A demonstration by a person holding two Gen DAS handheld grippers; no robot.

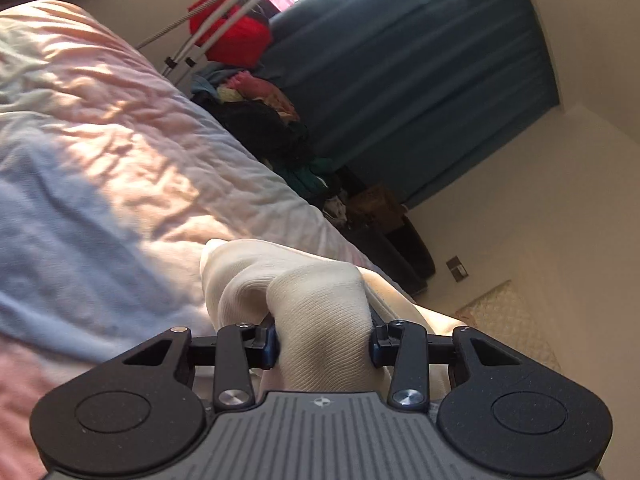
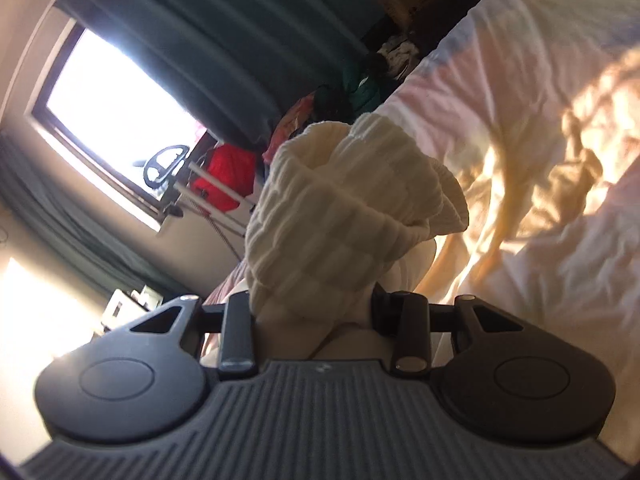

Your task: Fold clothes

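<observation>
A cream ribbed knit garment (image 1: 312, 292) is bunched between the jaws of my left gripper (image 1: 324, 340), which is shut on it, above a bed with a pink and white duvet (image 1: 100, 140). In the right wrist view the same kind of cream ribbed knit garment (image 2: 344, 208) bulges out in thick folds from my right gripper (image 2: 316, 308), which is shut on it. The cloth hides the pads of both grippers. The duvet (image 2: 540, 160) lies to the right of that gripper, lit by patches of sun.
A pile of mixed clothes (image 1: 260, 120) lies past the bed's far edge, by a red bag (image 1: 232, 36) and a metal rack (image 1: 216, 20). A blue curtain (image 1: 400, 80) hangs behind, next to a bright window (image 2: 112, 100). A patterned mat (image 1: 512, 320) lies on the floor.
</observation>
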